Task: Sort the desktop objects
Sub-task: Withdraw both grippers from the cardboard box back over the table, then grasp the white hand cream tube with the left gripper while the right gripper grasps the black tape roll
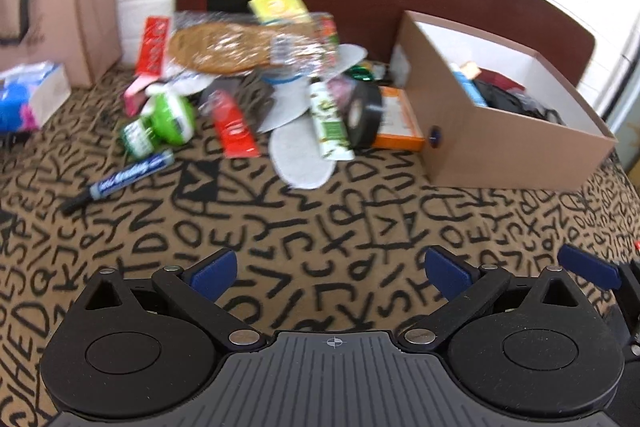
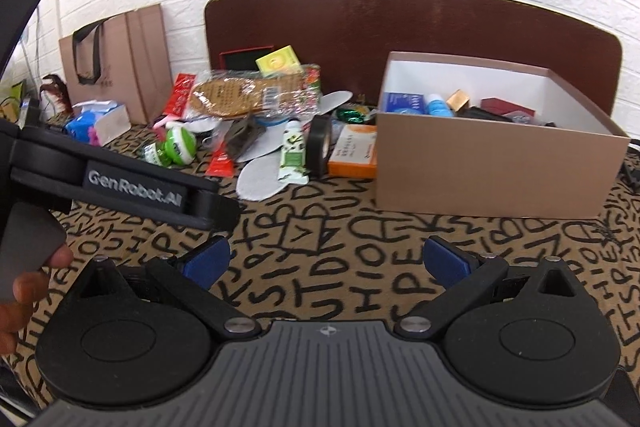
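Observation:
A pile of loose objects lies at the back of the lettered cloth: wrapped brown insoles (image 1: 224,47) (image 2: 240,93), a white insole (image 1: 300,155), a green-and-white tube (image 1: 330,121) (image 2: 292,151), a black tape roll (image 1: 364,115) (image 2: 320,145), an orange box (image 1: 400,121) (image 2: 354,151), a green ball (image 1: 172,117) (image 2: 180,145), a red packet (image 1: 234,131) and a blue marker (image 1: 128,177). My left gripper (image 1: 330,273) is open and empty above the cloth, short of the pile. My right gripper (image 2: 326,261) is open and empty too.
A brown cardboard box (image 1: 512,155) (image 2: 492,171) holding several items stands at the right. A paper bag (image 2: 120,63) leans on the brick wall at the left, with a tissue pack (image 1: 28,97) beside it. The left gripper's body (image 2: 120,187) crosses the right wrist view at the left.

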The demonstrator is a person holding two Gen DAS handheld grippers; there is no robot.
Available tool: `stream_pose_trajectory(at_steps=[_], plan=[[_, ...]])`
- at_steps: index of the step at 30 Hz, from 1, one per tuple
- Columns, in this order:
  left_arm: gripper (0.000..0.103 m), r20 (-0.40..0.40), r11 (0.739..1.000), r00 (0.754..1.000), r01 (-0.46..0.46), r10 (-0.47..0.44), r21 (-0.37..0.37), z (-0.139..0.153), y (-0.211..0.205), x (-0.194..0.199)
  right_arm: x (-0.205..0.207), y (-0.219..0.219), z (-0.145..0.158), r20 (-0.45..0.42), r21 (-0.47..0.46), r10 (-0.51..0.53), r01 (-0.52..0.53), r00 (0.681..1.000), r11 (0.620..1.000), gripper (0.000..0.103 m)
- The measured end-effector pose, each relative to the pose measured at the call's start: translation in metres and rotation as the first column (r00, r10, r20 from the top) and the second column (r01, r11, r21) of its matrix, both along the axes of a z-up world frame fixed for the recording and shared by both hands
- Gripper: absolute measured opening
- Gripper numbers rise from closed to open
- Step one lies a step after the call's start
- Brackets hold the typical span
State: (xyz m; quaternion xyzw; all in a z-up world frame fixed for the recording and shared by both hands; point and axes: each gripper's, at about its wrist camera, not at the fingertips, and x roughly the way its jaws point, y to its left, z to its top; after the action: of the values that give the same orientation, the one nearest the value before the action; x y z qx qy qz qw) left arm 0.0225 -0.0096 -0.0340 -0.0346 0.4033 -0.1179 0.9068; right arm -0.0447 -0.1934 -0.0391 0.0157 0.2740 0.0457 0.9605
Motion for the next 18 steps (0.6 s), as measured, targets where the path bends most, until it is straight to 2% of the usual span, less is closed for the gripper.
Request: stream_pose_trajectory(at_steps=[3,9,18], plan=[[0.103,-0.002,1.000,1.000,-0.018,0.018,-0.023,-0.005,0.013,0.003,0.004,0.005,-0.005,-0.011,0.021,0.036,-0.036,0.999,0.999,0.103],[0.103,-0.023,0.999,0.999,-0.045,0.045,-0.015,-0.014,0.029,0.020,0.017,0.020,-0.013,-0.036,0.032,0.105,-0.104,0.994,0.994,0.102],[0.103,-0.039,0.998,0.998,-0.043,0.041,-0.037,-0.019,0.041,0.056,0.048,0.031,-0.022,-0.023,0.015,0.134,-0.133,0.991,0.991,0.102]])
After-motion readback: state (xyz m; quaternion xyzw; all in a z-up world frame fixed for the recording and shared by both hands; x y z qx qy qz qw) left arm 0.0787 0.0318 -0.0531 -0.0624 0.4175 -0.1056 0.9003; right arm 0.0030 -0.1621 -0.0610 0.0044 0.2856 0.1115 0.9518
